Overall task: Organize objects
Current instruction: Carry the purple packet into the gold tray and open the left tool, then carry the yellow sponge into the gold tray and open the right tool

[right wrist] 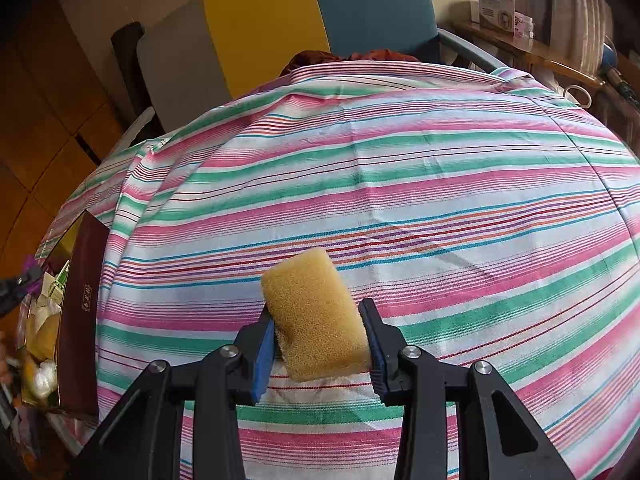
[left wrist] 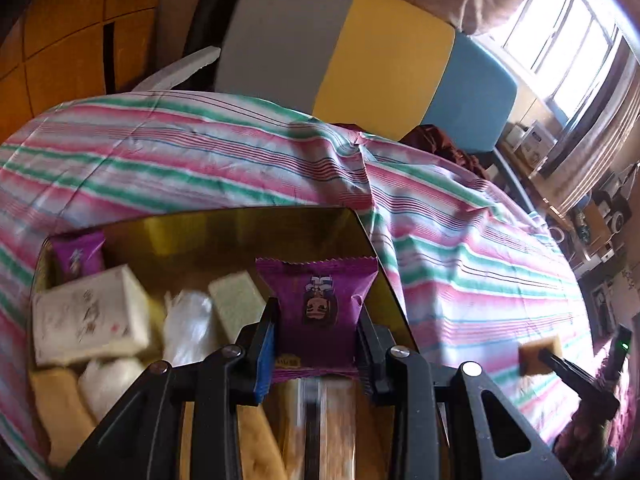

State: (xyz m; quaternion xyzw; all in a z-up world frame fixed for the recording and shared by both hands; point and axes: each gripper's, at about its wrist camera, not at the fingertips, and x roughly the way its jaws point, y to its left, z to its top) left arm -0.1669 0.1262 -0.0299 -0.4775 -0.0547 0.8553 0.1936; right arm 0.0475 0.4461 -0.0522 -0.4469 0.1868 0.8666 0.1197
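A purple snack packet (left wrist: 318, 312) is seen clamped in the left gripper (left wrist: 316, 354), held above the open box (left wrist: 384, 276) that sits on the striped cloth (left wrist: 460, 248) of the bench. The box already holds a white carton (left wrist: 88, 316), clear bags (left wrist: 188, 326), a pale block (left wrist: 236, 300) and a second purple packet (left wrist: 78, 256). The packet's long axis runs away from the gripper, its crimped top edge pointing toward the far wall of the box; the printed figure is upside down in the left wrist view. A yellow sponge (right wrist: 316, 316) is gripped by the right gripper (right wrist: 320, 344) over bare cloth, well apart from the box — its long axis tilted up and to the left, one end standing clear of the jaws. Risks judged from here: the slick wrapper could slip from the pads if swung, or the packet could land on the rim or on heaped contents and slide out — the box looks crowded. The sponge, squeezed off-centre, may twist on release.
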